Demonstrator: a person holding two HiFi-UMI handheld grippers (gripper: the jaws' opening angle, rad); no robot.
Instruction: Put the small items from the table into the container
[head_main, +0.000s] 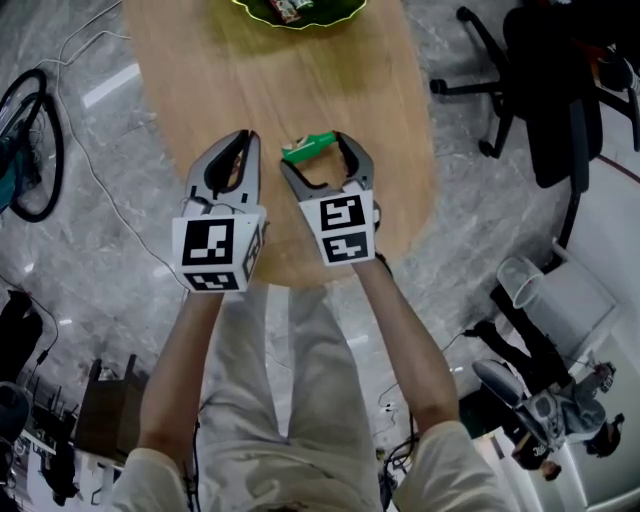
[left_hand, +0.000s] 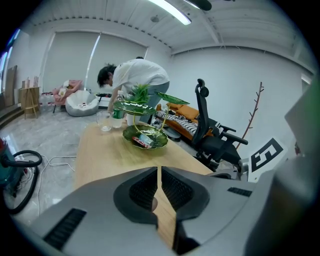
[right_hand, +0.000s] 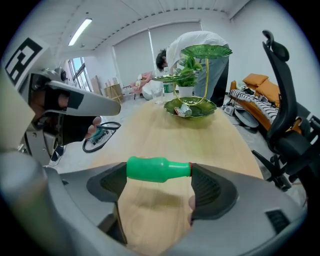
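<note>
The left gripper, jaws pressed together on nothing, hovers over the surface. Just right of it, the right gripper pinches a green bottle end to end. Both forearms reach forward, parallel. The green dish sits well ahead.

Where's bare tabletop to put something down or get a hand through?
Free: the middle of the table, from the green dish back to both grippers, edge to edge. Crowded: the far end, with dish, glass and plant, and the near end, where the left gripper sits beside the right gripper gripping the green bottle.
</note>
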